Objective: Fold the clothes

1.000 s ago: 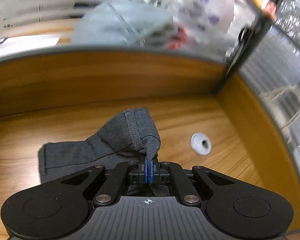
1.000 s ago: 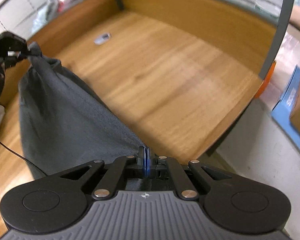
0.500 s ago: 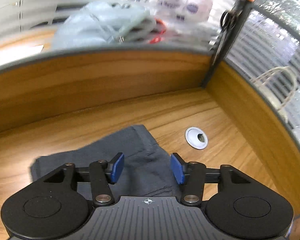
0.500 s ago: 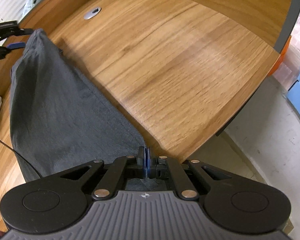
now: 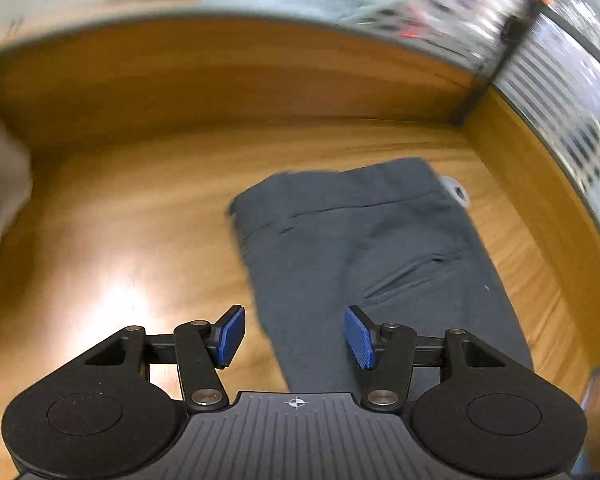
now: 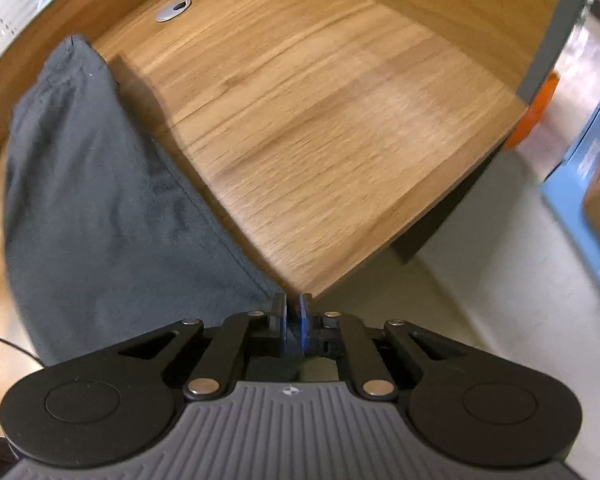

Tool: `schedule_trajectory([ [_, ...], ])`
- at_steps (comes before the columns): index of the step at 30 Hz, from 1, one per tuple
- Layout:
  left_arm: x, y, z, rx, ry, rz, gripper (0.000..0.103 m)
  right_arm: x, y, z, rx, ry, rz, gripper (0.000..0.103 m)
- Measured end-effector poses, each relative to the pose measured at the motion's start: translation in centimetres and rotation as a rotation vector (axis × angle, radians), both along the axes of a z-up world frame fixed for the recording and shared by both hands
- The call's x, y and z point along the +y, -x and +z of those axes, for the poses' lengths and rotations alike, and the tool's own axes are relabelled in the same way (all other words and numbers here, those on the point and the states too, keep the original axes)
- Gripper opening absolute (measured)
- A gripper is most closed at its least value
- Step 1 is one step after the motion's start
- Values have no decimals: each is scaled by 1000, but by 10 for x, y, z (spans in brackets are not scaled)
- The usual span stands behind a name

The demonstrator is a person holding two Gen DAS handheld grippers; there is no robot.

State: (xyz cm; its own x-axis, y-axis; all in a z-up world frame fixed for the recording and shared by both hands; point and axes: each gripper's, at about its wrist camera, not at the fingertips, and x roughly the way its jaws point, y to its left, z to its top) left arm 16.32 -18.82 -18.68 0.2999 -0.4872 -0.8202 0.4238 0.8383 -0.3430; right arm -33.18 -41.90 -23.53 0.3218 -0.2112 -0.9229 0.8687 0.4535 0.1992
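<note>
While the grey trousers (image 5: 363, 248) lie lengthwise on the desk (image 6: 319, 120), my left gripper (image 5: 296, 336) gapes empty; my right gripper (image 6: 294, 320), just easing apart, barely pinches the hem; cross-folds remain.

I see one dark grey garment (image 5: 363, 240), apparently trousers or shorts, lying spread flat on the wooden desk (image 5: 140, 208). A waistband seam and a slanted pocket slit show at its far end, which covers part of a round cable grommet (image 5: 455, 192). Its near end reaches the desk's front edge, and its long hemmed side runs diagonally.
</note>
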Motion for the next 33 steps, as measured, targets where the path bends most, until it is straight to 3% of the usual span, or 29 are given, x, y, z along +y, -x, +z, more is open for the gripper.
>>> schedule_trajectory([
  [4, 2, -6, -15, 91, 53, 65, 59, 7, -8, 15, -40, 112, 28, 27],
  [8, -10, -2, -20, 109, 52, 52, 59, 13, -23, 18, -98, 144, 86, 50],
  [13, -21, 14, -23, 100, 42, 41, 59, 10, -39, 7, -43, 158, 197, 51],
  [18, -16, 49, -19, 72, 69, -21, 60, 10, -51, -1, 3, 165, 299, 49],
  [24, -21, 78, -35, 68, -31, -68, 58, 14, -68, -6, 45, 187, 419, 27],
  [28, -32, 85, -36, 34, -59, -104, 23, 17, -77, -4, 56, 202, 438, 13],
  [31, -37, 83, -36, 25, -60, -76, 12, 19, -86, -3, 82, 225, 455, 9],
  [33, -38, 80, -38, 20, -53, -57, 11, 19, -92, -3, 95, 233, 456, 8],
])
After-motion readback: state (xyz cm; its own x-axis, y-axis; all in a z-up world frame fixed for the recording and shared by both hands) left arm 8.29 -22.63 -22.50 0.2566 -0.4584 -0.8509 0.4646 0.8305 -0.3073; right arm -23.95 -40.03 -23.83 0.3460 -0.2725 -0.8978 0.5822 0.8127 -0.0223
